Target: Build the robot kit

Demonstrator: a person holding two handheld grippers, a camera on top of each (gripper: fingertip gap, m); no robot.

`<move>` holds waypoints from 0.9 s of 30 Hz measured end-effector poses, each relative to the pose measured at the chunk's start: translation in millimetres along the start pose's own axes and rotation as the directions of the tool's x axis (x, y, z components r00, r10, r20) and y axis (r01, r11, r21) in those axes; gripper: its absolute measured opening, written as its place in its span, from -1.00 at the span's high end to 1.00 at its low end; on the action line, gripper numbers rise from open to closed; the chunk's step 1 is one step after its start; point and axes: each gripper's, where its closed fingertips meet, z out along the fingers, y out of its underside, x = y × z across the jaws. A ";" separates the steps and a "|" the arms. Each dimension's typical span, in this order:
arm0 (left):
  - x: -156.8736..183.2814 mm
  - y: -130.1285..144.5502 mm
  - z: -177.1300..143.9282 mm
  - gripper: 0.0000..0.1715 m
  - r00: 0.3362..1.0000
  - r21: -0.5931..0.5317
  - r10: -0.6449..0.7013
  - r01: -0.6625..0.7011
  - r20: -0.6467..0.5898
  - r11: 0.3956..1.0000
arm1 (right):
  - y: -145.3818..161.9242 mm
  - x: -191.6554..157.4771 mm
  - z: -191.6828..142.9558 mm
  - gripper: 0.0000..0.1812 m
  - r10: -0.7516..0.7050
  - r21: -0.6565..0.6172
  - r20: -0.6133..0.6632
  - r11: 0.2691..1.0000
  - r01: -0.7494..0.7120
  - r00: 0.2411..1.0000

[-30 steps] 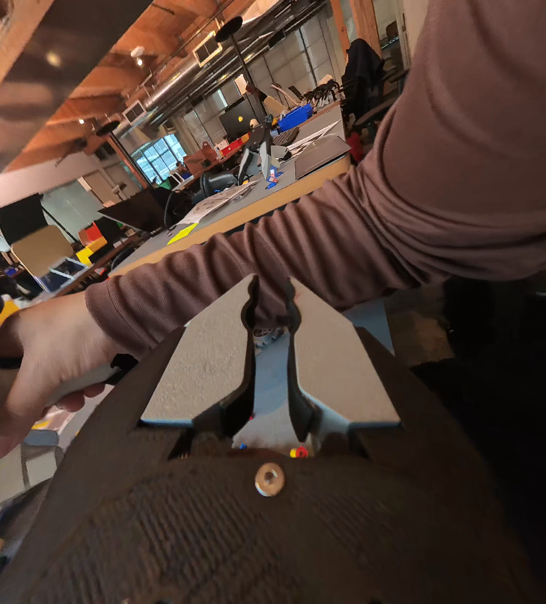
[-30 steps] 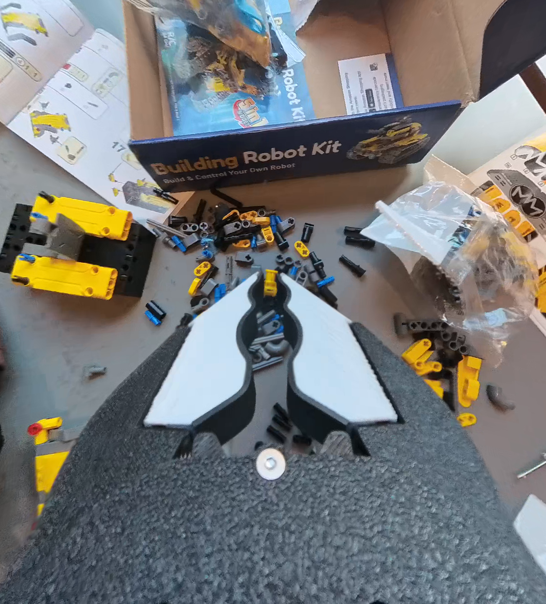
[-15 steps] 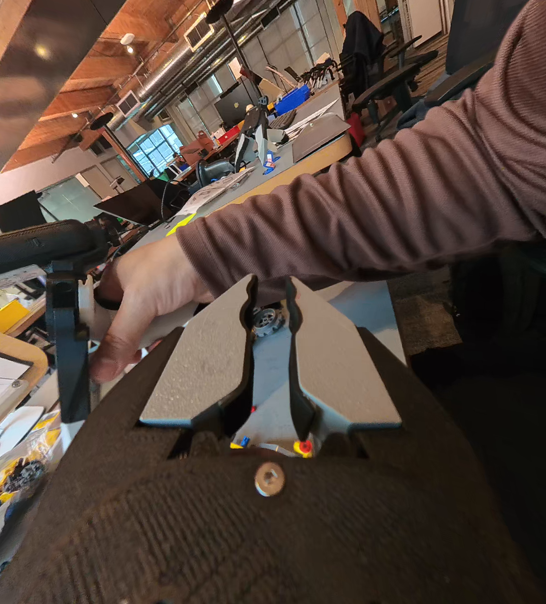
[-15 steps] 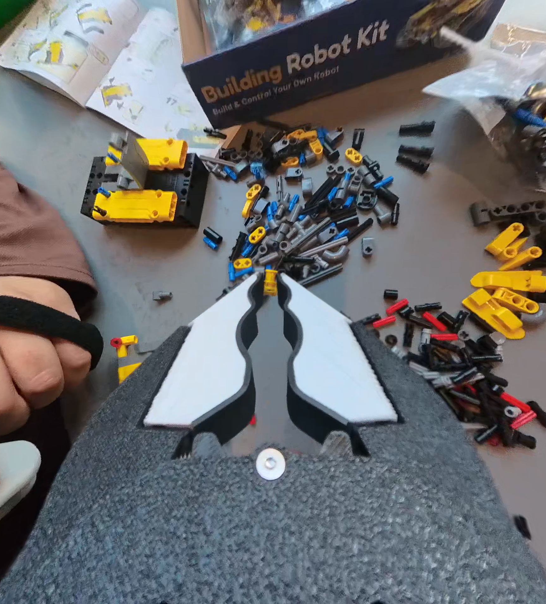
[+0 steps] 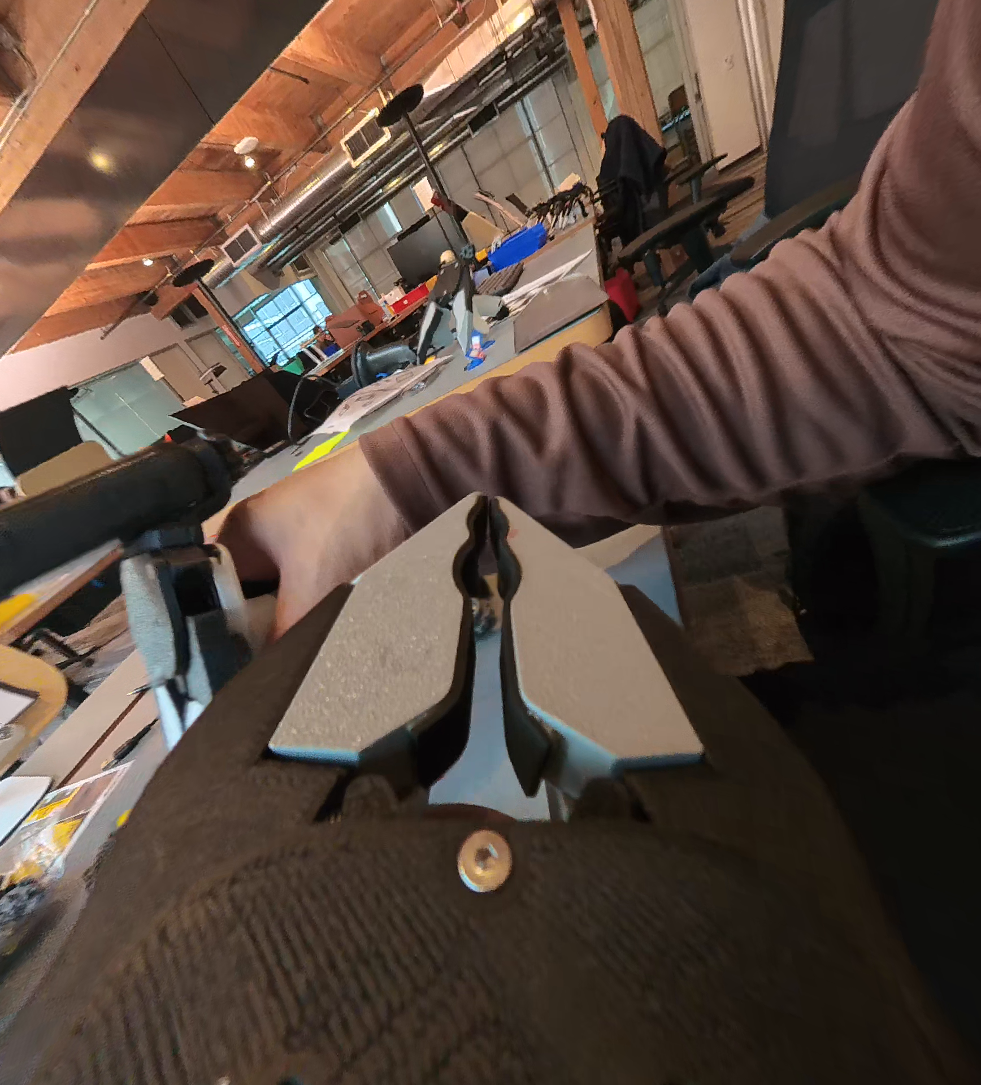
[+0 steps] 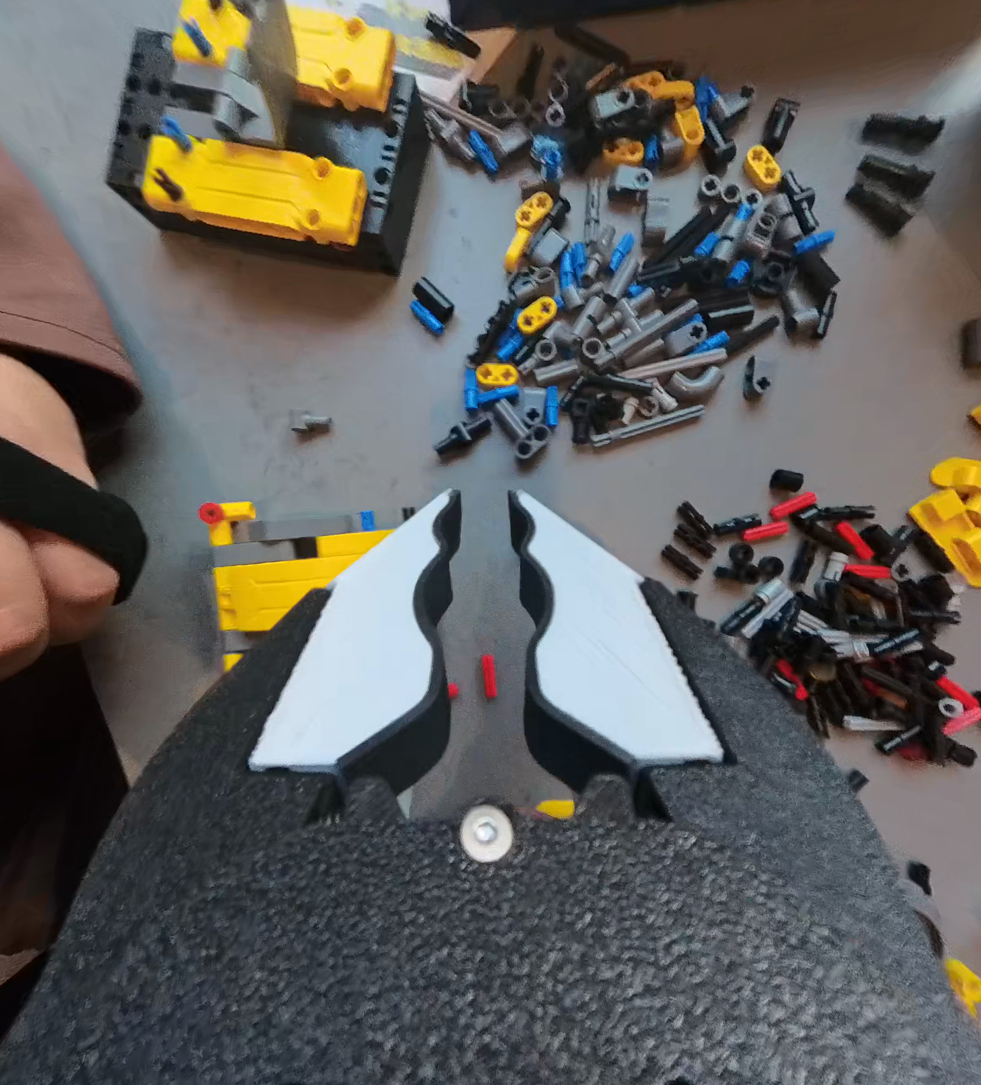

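loose building-kit pieces on a grey worktop point(image 6: 277, 364)

a black-and-yellow block assembly point(image 6: 265, 158) sits beside a mixed pile of grey, blue and black pins point(image 6: 641, 305); black and red pins point(image 6: 852, 622) lie apart; one red pin point(image 6: 489, 676) lies alone.

A big open room fills the upper left: a wooden ceiling point(image 5: 324, 135) with silver pipes point(image 5: 324, 188), bright windows point(image 5: 280, 320) far back, long grey tables point(image 5: 558, 293), dark chairs point(image 5: 670, 229).

No legible writing anywhere.
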 end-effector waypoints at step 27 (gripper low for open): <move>19.2 -14.8 -5.1 0.98 0.991 0.069 -0.055 0.064 -0.121 0.996 | -62.0 5.2 18.3 0.89 -0.172 0.132 -0.074 0.975 0.181 0.982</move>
